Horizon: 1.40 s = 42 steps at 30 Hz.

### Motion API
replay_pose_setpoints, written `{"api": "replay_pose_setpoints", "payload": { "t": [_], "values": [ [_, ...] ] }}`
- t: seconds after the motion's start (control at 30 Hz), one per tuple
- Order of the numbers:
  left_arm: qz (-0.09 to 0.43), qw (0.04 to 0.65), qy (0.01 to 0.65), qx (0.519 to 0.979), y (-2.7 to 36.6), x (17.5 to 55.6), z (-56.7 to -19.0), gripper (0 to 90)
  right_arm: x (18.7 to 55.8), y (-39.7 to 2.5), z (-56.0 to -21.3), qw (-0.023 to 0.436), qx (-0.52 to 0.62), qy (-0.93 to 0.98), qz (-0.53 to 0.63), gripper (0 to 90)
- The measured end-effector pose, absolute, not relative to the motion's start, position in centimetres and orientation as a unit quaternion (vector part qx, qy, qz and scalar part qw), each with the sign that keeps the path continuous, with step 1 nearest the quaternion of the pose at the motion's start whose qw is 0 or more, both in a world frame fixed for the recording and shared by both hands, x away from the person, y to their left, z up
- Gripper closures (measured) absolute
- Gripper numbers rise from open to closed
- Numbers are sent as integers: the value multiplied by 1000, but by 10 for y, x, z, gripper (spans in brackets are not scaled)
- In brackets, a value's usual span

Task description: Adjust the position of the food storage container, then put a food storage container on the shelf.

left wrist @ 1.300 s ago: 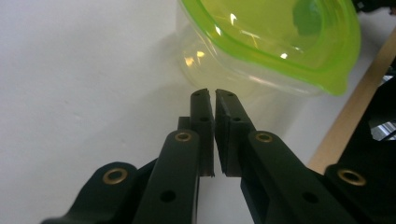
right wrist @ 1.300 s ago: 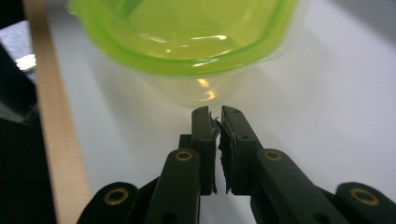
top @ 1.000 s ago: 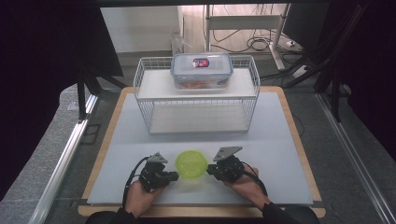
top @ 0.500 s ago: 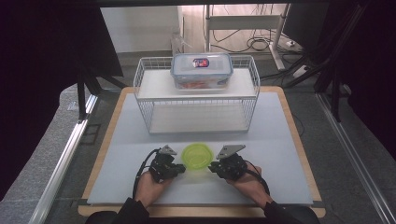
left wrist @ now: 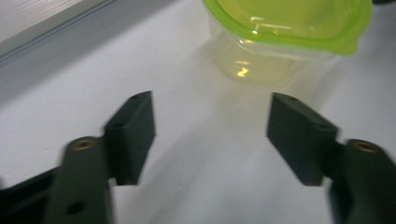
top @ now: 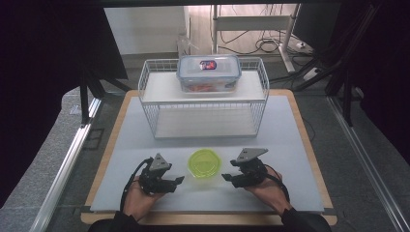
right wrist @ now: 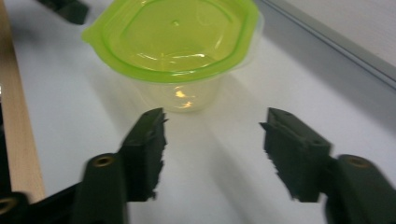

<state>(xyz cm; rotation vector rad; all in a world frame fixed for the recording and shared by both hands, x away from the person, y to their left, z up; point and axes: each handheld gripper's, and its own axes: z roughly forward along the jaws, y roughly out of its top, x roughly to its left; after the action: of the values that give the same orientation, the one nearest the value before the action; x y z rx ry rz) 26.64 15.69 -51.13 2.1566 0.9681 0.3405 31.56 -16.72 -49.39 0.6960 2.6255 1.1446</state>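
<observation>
A small clear tub with a lime-green lid (top: 204, 163) stands on the white table top near the front. My left gripper (top: 177, 182) is open just left of it; in the left gripper view the lidded tub (left wrist: 289, 28) sits ahead and to the right of the gripper (left wrist: 210, 133). On the other side my right gripper (top: 226, 177) is also open. In the right gripper view the tub (right wrist: 177, 46) stands just beyond the gripper (right wrist: 212, 149), nothing between the jaws.
A white wire rack (top: 154, 101) stands at the back of the table, with a clear lidded food box (top: 209, 72) on its top shelf. The wooden table edge (top: 309, 145) frames the white mat. Dark stands flank both sides.
Both hands have shifted a little toward the front of the table. The left gripper had moved toward the tub, then eased back. The tub has stayed in place.
</observation>
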Motion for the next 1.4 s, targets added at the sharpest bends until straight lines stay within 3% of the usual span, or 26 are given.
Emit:
{"api": "replay_pose_setpoints", "payload": {
  "t": [0.23, 0.37, 0.5, 0.83, 1.03, 1.4],
  "values": [
    [156, 350, 370, 847, 163, 256, -518, 75, 319, -172, -497, 104, 249, 882, 387, 153],
    [163, 366, 366, 840, 167, 251, -516, 41, 325, -173, -501, 82, 278, 879, 379, 28],
    [159, 364, 366, 842, 169, 250, -521, 39, 324, -170, -498, 75, 290, 877, 375, 13],
    [164, 367, 383, 832, 179, 245, -523, 42, 337, -177, -481, 70, 312, 855, 408, 250],
    [163, 371, 386, 829, 181, 244, -524, 49, 349, -174, -475, 54, 328, 843, 423, 346],
    [162, 373, 377, 832, 180, 243, -524, 56, 372, -141, -477, 6, 330, 848, 414, 596]
  ]
}}
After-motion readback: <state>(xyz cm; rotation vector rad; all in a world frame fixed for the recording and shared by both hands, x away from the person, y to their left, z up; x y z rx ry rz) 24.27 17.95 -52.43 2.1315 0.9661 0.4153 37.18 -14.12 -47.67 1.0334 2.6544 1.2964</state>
